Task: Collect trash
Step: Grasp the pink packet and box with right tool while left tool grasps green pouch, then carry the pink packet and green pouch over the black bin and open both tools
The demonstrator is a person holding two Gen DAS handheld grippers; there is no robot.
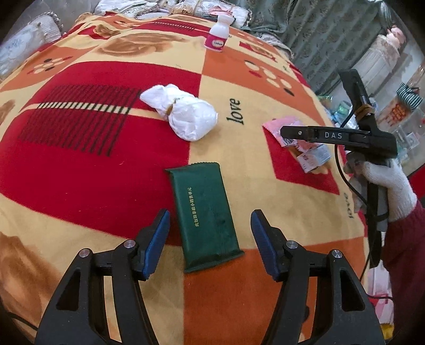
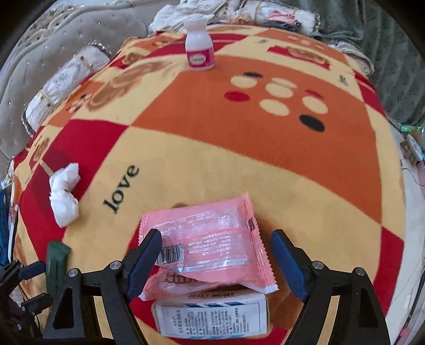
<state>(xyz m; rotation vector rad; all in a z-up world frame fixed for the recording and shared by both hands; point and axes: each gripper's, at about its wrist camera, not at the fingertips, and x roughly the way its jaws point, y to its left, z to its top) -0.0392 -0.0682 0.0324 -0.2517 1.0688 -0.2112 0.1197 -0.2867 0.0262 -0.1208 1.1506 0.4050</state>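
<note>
A dark green flat packet [image 1: 204, 215] lies on the patterned blanket [image 1: 106, 164], and my left gripper [image 1: 210, 213] hangs open just above it, one blue pad on each side without touching. Further right, my right gripper [image 2: 215, 234] stands open over a pink and clear wrapper [image 2: 212, 238] that rests partly on a small white carton [image 2: 212, 315]. Its pads straddle the wrapper and press on nothing. A crumpled white tissue wad [image 1: 183, 111] lies in the middle of the bed. A small white bottle with a pink label [image 2: 199, 50] stands upright at the far end.
A gloved hand [image 1: 385, 183] with a dark red sleeve holds the right gripper, and a cable trails from it. A pillow [image 2: 61, 87] and a padded headboard [image 2: 39, 53] are at far left. Folded bedding [image 2: 252, 13] lines the far edge. The blanket drops off at the right, beside cluttered shelves [image 1: 398, 114].
</note>
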